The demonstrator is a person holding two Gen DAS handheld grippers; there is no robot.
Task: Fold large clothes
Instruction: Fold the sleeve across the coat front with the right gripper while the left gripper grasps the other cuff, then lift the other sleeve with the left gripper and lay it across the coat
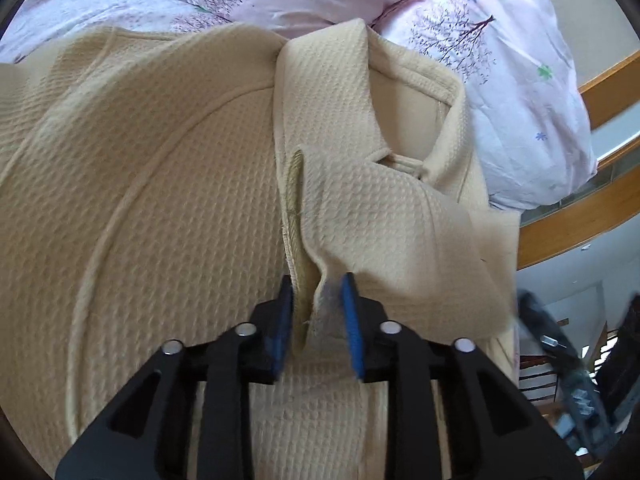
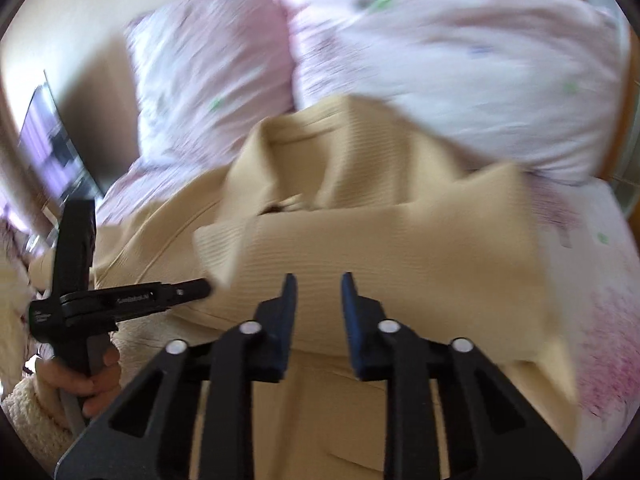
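Note:
A large cream waffle-knit garment (image 1: 152,184) lies spread on the bed, its collar (image 1: 420,120) towards the pillows. My left gripper (image 1: 316,320) has a fold of the garment's edge hanging between its blue pads, which stand a little apart. In the right wrist view the same garment (image 2: 400,248) shows with a flap folded across it. My right gripper (image 2: 318,320) is open and empty just above the cloth. The left gripper (image 2: 200,290) shows there at the garment's left edge, held by a hand.
Floral pink and white bedding and pillows (image 1: 500,60) lie behind the garment. A wooden bed frame (image 1: 580,224) runs along the right. A dark screen (image 2: 52,152) stands at the far left of the right wrist view.

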